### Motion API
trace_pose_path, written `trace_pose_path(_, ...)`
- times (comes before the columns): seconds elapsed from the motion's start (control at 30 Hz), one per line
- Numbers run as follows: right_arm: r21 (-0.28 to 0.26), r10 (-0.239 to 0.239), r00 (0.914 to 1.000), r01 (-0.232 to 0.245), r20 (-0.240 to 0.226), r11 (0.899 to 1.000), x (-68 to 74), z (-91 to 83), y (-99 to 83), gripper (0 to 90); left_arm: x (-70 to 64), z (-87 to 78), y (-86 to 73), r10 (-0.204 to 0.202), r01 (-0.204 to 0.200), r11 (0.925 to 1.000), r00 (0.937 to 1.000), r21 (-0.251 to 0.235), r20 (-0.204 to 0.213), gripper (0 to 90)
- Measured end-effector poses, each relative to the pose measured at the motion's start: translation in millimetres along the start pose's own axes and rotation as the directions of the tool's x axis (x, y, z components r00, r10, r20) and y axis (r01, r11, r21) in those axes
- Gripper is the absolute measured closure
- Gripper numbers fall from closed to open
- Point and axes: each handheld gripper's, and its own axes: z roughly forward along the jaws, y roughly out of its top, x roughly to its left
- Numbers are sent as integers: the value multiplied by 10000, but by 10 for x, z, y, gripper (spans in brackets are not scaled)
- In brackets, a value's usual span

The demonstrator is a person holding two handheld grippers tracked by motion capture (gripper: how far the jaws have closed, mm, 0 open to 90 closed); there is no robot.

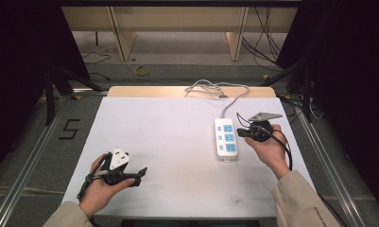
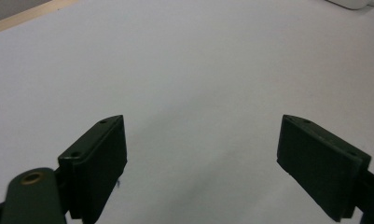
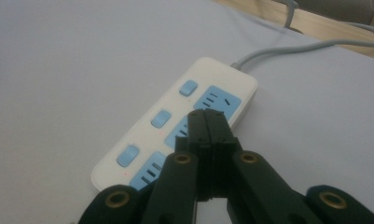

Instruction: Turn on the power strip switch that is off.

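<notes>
White power strip is lying on the right half of the white surface, long axis running away from the person, its grey cord leading off the far end toward the wooden edge. Three blue sockets and three blue switches are showing in the right gripper view, switches along one side.

Right tongs are sitting clenched, jaws pressed flat together with nothing between them. In the high view the tips are lying just at the strip's right edge, level with the middle socket; in the right gripper view they are hanging over the middle socket. Cannot tell whether they are touching the strip. The right hand is gripping the tool from the near right side, cable looping past the wrist.

Left tongs are resting released, jaws standing wide apart, nothing held. They are lying near the front left of the surface, well apart from the strip, pointing right. The left hand is wrapping the handle. Bare white surface is showing between the jaws in the left gripper view.
</notes>
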Motion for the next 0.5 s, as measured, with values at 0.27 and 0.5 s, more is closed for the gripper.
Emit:
trace_pose_path(0.27,154,-28,10000,28,11,9999,11,55,34,900,0,0,0,-5,5,10000,10000,3,-11,155)
trace_pose_path(0.5,220,49,10000,-49,-5,9997,5,80,67,900,-1,2,1,-6,6,10000,10000,1,-24,154)
